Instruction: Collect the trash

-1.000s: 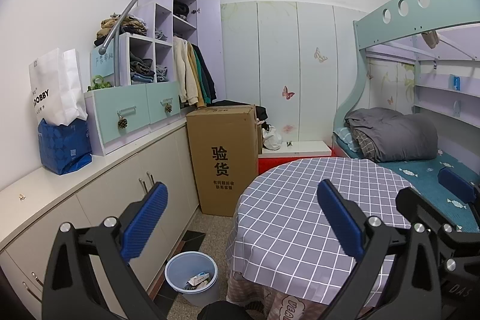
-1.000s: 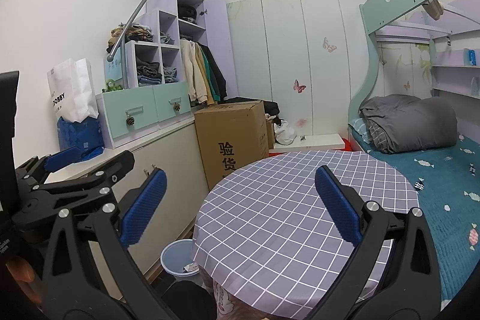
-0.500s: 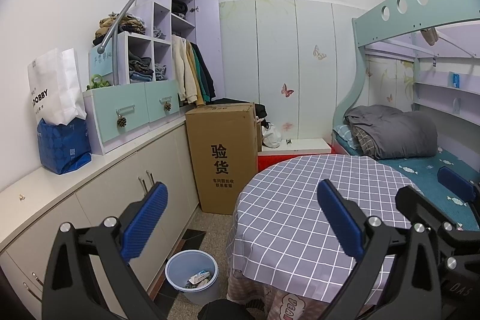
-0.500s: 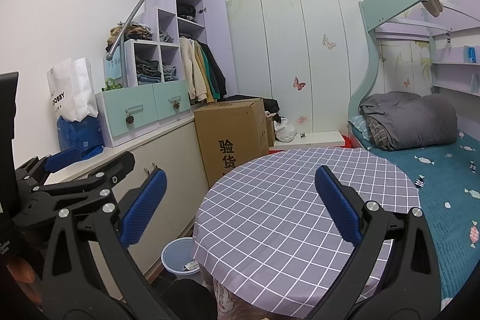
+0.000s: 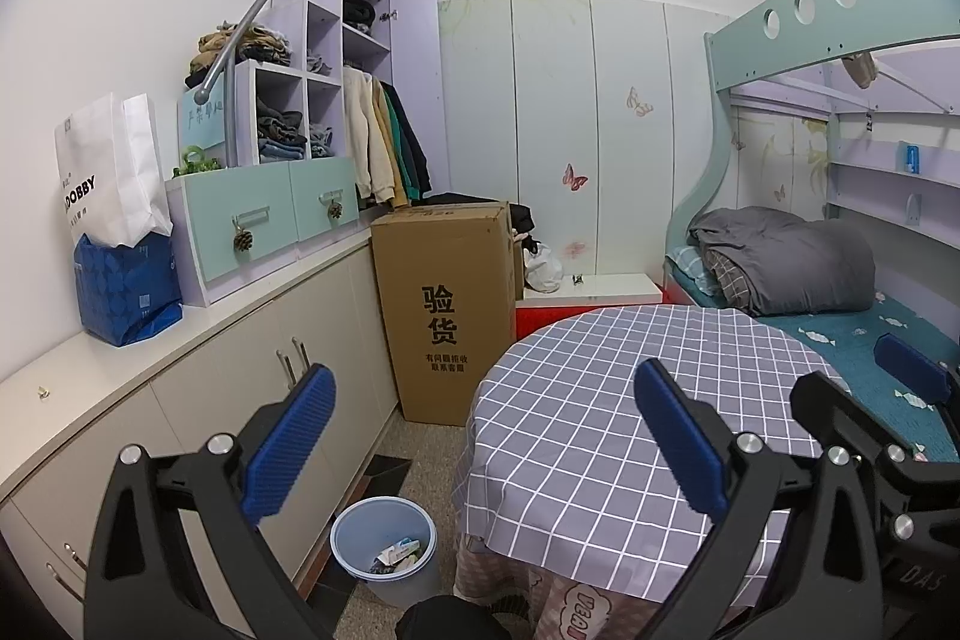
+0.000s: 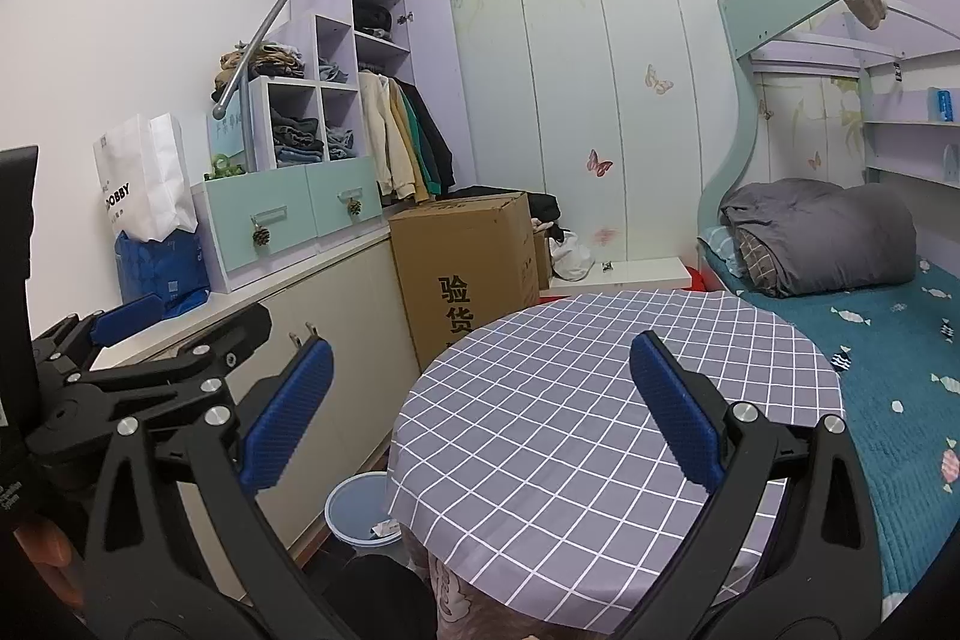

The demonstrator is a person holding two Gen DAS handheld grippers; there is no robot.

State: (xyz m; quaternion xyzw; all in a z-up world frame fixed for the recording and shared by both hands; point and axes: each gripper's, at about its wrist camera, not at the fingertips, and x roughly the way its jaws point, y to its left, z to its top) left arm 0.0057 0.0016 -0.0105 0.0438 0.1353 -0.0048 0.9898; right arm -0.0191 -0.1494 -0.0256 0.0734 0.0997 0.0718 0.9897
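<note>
Both hand-held grippers, left point(image 5: 477, 436) and right point(image 6: 480, 412), gape wide and empty; the pale blue plastic wastebasket point(image 5: 384, 550) (scraps inside) sits low-left, nearer the left.

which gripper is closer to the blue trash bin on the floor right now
Left. The left gripper hangs open almost directly above the trash bin, beside the round table. The right gripper is open over the tabletop, farther to the bin's right.
</note>
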